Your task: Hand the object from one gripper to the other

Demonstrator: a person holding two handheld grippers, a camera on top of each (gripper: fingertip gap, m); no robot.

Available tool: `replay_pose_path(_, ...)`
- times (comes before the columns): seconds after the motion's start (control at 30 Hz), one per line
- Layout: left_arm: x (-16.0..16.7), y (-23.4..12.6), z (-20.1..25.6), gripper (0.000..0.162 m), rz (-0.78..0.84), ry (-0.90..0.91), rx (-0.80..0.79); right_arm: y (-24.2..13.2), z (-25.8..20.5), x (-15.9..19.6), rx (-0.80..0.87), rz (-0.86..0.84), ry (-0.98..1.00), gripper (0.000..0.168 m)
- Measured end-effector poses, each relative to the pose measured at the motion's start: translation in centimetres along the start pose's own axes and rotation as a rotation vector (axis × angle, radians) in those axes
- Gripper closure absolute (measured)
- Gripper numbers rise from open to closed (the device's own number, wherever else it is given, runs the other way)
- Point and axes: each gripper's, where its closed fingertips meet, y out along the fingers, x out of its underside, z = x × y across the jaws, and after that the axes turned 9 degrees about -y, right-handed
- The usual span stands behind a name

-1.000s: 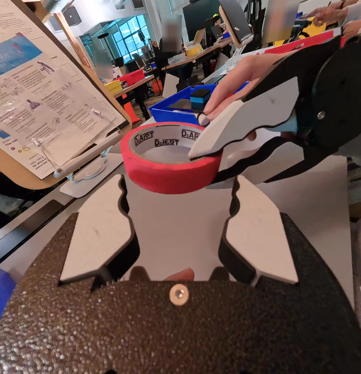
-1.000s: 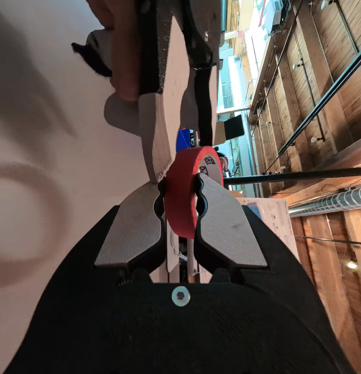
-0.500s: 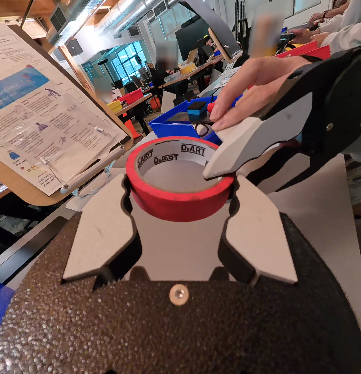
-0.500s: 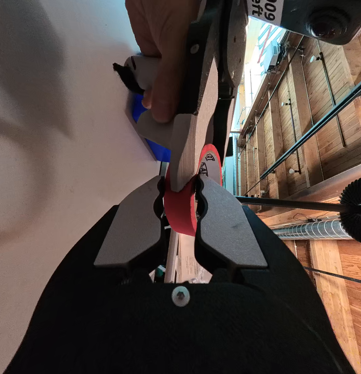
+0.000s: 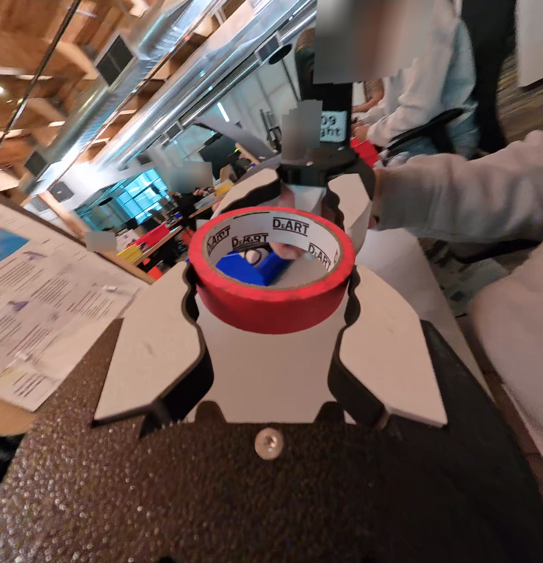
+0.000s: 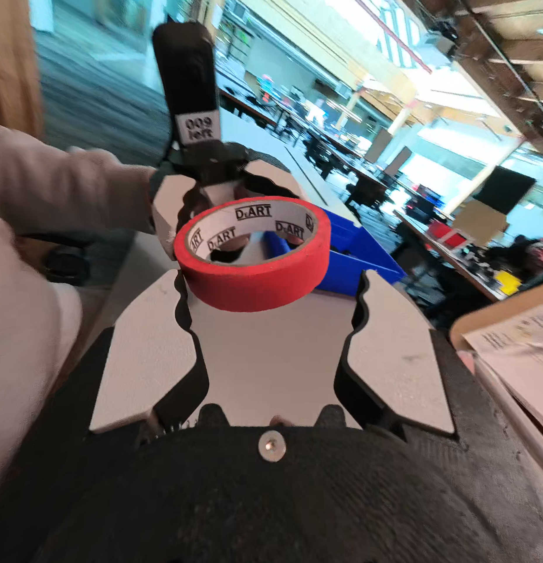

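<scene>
I am standing at the pale table [image 5: 273,365], my left gripper [image 5: 271,285] clamping the red tape roll [image 5: 271,286] by its sides in mid-air, while my right gripper [image 6: 271,292] is gaping wide, facing it, gripping nothing.

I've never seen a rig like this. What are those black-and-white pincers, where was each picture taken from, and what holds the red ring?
There is no robot: a person holds a hand-held gripper in each hand, a two-finger clamp with a camera looking along its fingers. One picture comes from the left hand-held gripper, the other from the right hand-held gripper; each also shows the other facing it. The red ring is a tape roll. The left one's fingers press on both its sides, holding it above the pale table. The right one's jaws stand wide open, with a gap beside the roll. A blue bin sits on the table; a printed sheet leans nearby.
</scene>
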Motion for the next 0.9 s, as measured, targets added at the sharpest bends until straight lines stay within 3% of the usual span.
replay_pose_path(0.23,-0.3,0.0,2.4,0.067,0.031,-0.033,0.146,1.0,-3.1,-1.6,-0.135,0.081,-0.030,0.066)
replay_pose_path(0.47,1.7,0.0,1.6,0.066,-0.108,-0.010,0.088,1.9,-2.5,0.3,-0.046,-0.045,-0.247,0.064)
replay_pose_path(0.63,0.6,-0.1,-0.7,0.063,-0.016,-0.310,0.025,2.1,0.7,1.8,0.185,-0.249,-0.516,0.064)
replay_pose_path(0.8,3.4,-0.1,-4.5,0.061,-0.140,-0.430,-0.238,1.1,3.7,4.3,0.347,-0.584,-0.809,0.064)
replay_pose_path(0.9,4.5,1.2,-4.2,0.057,-0.222,-0.448,-0.307,1.7,3.5,4.8,0.351,-0.660,-0.911,0.064)
